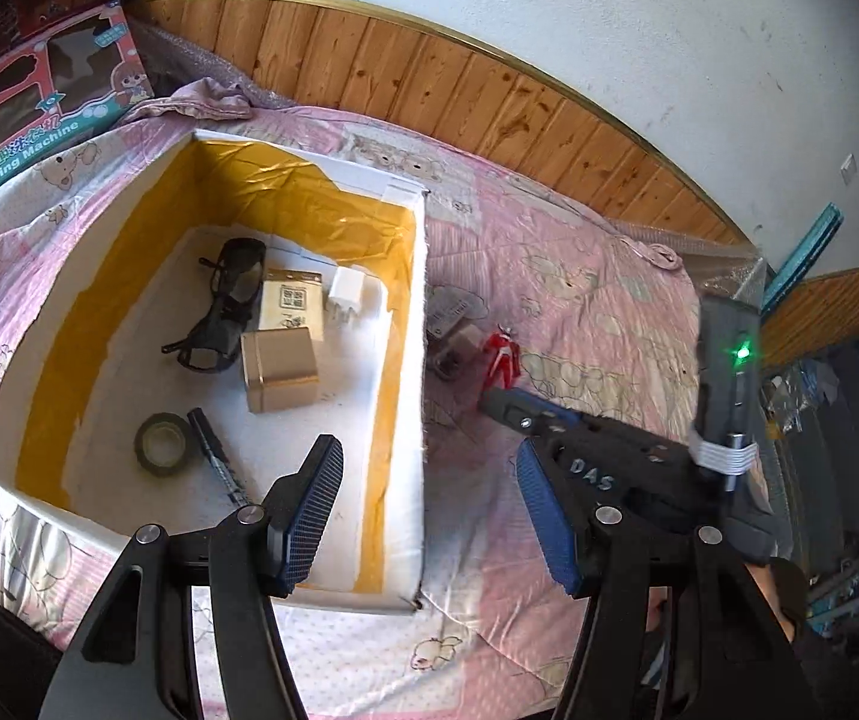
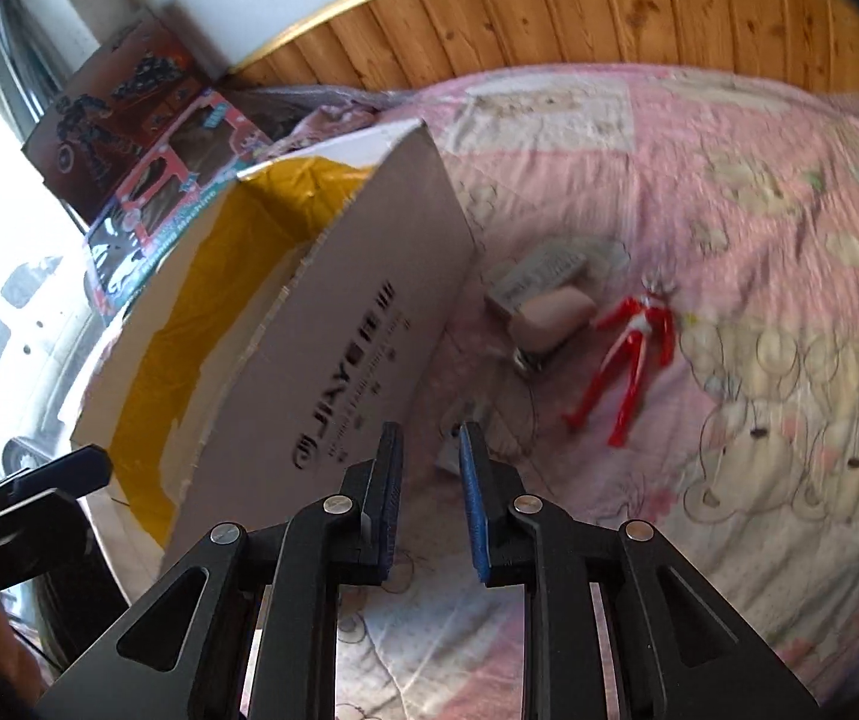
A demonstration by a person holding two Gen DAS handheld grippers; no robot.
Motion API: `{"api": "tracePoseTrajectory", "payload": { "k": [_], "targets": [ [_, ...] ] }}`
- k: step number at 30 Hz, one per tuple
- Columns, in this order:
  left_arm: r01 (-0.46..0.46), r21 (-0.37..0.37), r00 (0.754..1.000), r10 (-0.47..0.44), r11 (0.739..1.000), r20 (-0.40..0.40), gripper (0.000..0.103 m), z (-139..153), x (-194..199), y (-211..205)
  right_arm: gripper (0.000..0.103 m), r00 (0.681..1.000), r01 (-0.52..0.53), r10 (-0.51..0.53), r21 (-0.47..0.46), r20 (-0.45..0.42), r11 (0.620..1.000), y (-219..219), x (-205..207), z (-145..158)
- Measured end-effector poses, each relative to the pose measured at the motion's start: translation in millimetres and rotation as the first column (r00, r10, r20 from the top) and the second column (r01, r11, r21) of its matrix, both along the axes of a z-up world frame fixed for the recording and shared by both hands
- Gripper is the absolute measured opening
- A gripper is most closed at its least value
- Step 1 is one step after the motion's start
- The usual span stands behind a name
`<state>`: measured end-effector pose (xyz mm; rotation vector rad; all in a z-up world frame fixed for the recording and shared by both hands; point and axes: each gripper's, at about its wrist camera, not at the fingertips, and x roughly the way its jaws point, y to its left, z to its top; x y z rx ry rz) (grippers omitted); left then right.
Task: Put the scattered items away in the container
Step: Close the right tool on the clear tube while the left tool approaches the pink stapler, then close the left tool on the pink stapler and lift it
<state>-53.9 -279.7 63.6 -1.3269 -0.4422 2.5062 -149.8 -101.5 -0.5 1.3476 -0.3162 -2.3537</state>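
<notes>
Two claws by the box on the pink bed

The left gripper (image 1: 429, 510) is spread wide with nothing in it, over the near edge of the white box (image 1: 411, 360). The right gripper (image 2: 429, 498) has a narrow gap and nothing in it. Inside the box lie tape (image 1: 162, 443), a pen (image 1: 216, 456), a tan tin (image 1: 279, 369) and glasses (image 1: 228, 300). At 2 o'clock outside the box, a red toy figure (image 2: 627, 354) lies on the blanket (image 2: 729, 240).

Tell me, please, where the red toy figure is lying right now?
The red toy figure lies on the pink quilt, outside the white cardboard box, just right of a small beige pouch in both views.
</notes>
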Motion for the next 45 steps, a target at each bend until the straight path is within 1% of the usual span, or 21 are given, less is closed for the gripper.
{"api": "tracePoseTrajectory", "payload": {
  "k": [2, 3, 5, 7, 9, 10, 11, 12, 15, 17, 19, 23, 26, 29, 30, 32, 33, 35, 39, 41, 45],
  "targets": [
    [0.019, -0.007, 1.000, -0.019, 1.000, 0.002, 0.062, 0.7, 0.2, 11.9, 0.023, 1.000, 0.020, -0.020, -0.019, 0.024, 1.000, 3.4, -5.0, -14.0],
    [0.025, -0.008, 1.000, -0.025, 1.000, 0.001, 0.062, 1.9, 0.2, 16.2, 0.027, 0.999, 0.023, -0.022, -0.026, 0.027, 0.999, 2.8, -9.2, -18.5],
    [0.028, -0.005, 1.000, -0.028, 1.000, -0.002, 0.061, 3.7, -0.7, 21.5, 0.030, 0.999, 0.011, -0.010, -0.025, 0.033, 1.000, -3.7, -19.8, -27.4],
    [0.027, -0.001, 1.000, -0.027, 1.000, -0.004, 0.062, 5.1, -4.0, 24.0, 0.031, 0.999, -0.017, 0.017, 0.001, 0.044, 1.000, -16.3, -35.8, -40.8],
    [0.028, -0.010, 1.000, -0.028, 1.000, -0.003, 0.062, 5.9, -9.3, 26.9, 0.033, 0.998, -0.025, 0.021, 0.065, 0.060, 0.998, -27.2, -50.3, -58.7],
    [0.031, -0.014, 0.999, -0.032, 0.999, -0.004, 0.061, 6.3, -12.4, 28.6, 0.030, 0.998, -0.030, 0.026, 0.081, 0.053, 0.996, -29.4, -54.5, -65.2],
    [0.036, -0.018, 0.999, -0.036, 0.999, -0.004, 0.061, 6.8, -16.0, 30.9, 0.025, 0.999, -0.037, 0.035, 0.089, 0.030, 0.995, -29.9, -55.7, -66.6],
    [0.038, -0.022, 0.999, -0.038, 0.999, -0.005, 0.061, 7.4, -20.2, 33.3, 0.017, 0.999, -0.047, 0.044, 0.107, 0.028, 0.993, -29.4, -56.4, -66.1],
    [0.066, -0.028, 0.998, -0.066, 0.997, -0.009, 0.062, 6.0, -35.5, 44.7, 0.016, 0.999, -0.016, 0.012, 0.088, 0.048, 0.996, -4.5, -48.6, -60.3],
    [0.085, -0.039, 0.996, -0.085, 0.996, 0.004, 0.061, 0.2, -49.7, 57.5, 0.016, 0.997, 0.034, -0.038, 0.056, 0.073, 0.998, 22.5, -37.5, -56.0],
    [0.115, -0.043, 0.993, -0.114, 0.992, 0.015, 0.062, -8.6, -66.4, 74.6, 0.017, 0.989, 0.100, -0.101, 0.018, 0.110, 0.995, 52.0, -21.1, -55.2],
    [0.146, -0.101, 0.989, -0.142, 0.984, 0.041, 0.062, -34.6, -104.7, 107.9, 0.017, 0.964, 0.205, -0.197, -0.027, 0.181, 0.978, 96.4, 16.4, -59.6],
    [0.131, -0.149, 0.990, -0.122, 0.980, 0.064, 0.062, -58.5, -132.7, 123.3, 0.017, 0.952, 0.237, -0.224, -0.035, 0.210, 0.971, 112.1, 33.3, -63.1],
    [0.102, -0.218, 0.992, -0.081, 0.971, 0.100, 0.061, -88.4, -155.0, 133.1, 0.017, 0.946, 0.251, -0.230, -0.067, 0.228, 0.966, 119.4, 30.2, -66.3],
    [0.087, -0.234, 0.991, -0.059, 0.968, 0.123, 0.060, -99.5, -161.5, 133.3, 0.017, 0.946, 0.256, -0.232, -0.078, 0.227, 0.964, 121.4, 28.1, -66.3],
    [0.067, -0.225, 0.985, -0.028, 0.972, 0.172, 0.044, -120.1, -171.6, 131.1, 0.017, 0.945, 0.261, -0.232, -0.103, 0.230, 0.960, 124.7, 23.4, -65.6],
    [0.066, -0.218, 0.981, -0.024, 0.974, 0.191, 0.043, -127.8, -175.0, 130.4, 0.017, 0.944, 0.264, -0.234, -0.109, 0.231, 0.958, 127.2, 22.2, -65.5],
    [0.048, -0.215, 0.985, -0.011, 0.976, 0.171, 0.042, -130.9, -177.9, 129.0, 0.017, 0.942, 0.268, -0.236, -0.114, 0.239, 0.957, 131.4, 21.4, -67.7],
    [0.053, -0.178, 0.988, -0.025, 0.983, 0.152, 0.042, -130.9, -184.3, 132.5, 0.018, 0.936, 0.275, -0.235, -0.130, 0.262, 0.953, 139.9, 25.5, -71.9],
    [0.056, -0.184, 0.991, -0.031, 0.981, 0.133, 0.025, -129.5, -185.2, 136.7, 0.020, 0.938, 0.269, -0.229, -0.130, 0.262, 0.954, 135.8, 22.7, -70.1],
    [0.065, -0.187, 0.992, -0.043, 0.980, 0.119, 0.022, -126.4, -183.0, 143.5, 0.021, 0.944, 0.252, -0.222, -0.100, 0.244, 0.963, 131.3, 19.1, -68.8]
  ]
}}
